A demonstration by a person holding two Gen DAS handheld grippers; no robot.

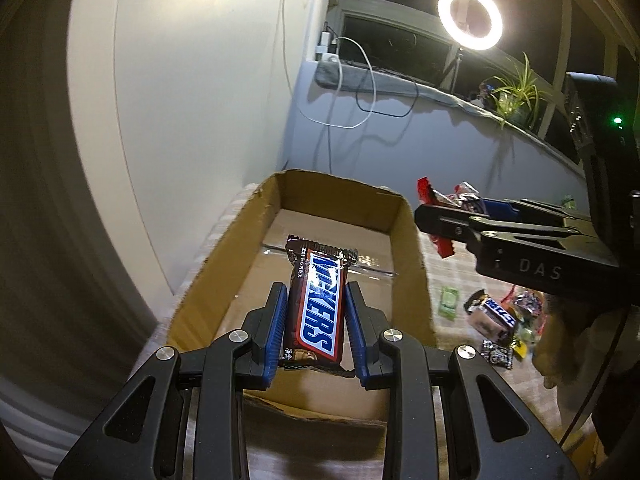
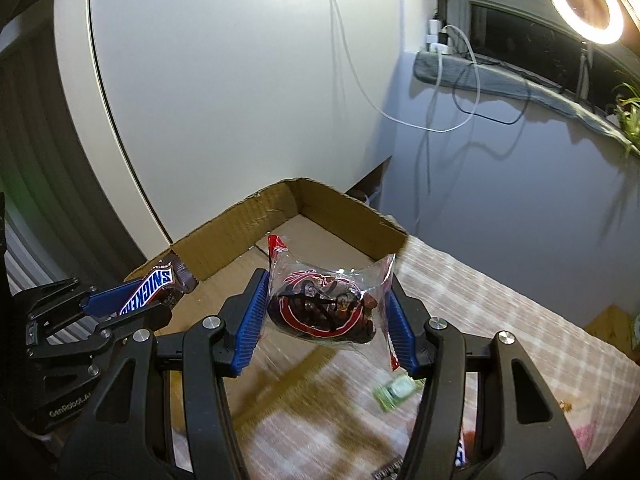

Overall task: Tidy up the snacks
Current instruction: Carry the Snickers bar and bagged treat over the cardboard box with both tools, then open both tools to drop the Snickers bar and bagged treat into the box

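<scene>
My left gripper (image 1: 314, 300) is shut on a brown Snickers bar (image 1: 316, 312), held lengthwise over the open cardboard box (image 1: 414, 248). The right wrist view shows that same bar (image 2: 154, 286) at the left, above the box's near corner. My right gripper (image 2: 326, 304) is shut on a clear packet with red print and a dark snack inside (image 2: 324, 308), hanging above the box's right wall (image 2: 352, 208). In the left wrist view, the right gripper (image 1: 444, 220) reaches in from the right with the red-edged packet (image 1: 430, 196). The box floor looks bare.
A pile of loose wrapped snacks (image 1: 504, 320) lies on the checked tablecloth (image 2: 500, 320) right of the box, and a small green packet (image 1: 449, 300) sits near the box wall. A white cabinet, hanging cables and a lit ring light (image 1: 469, 17) stand behind.
</scene>
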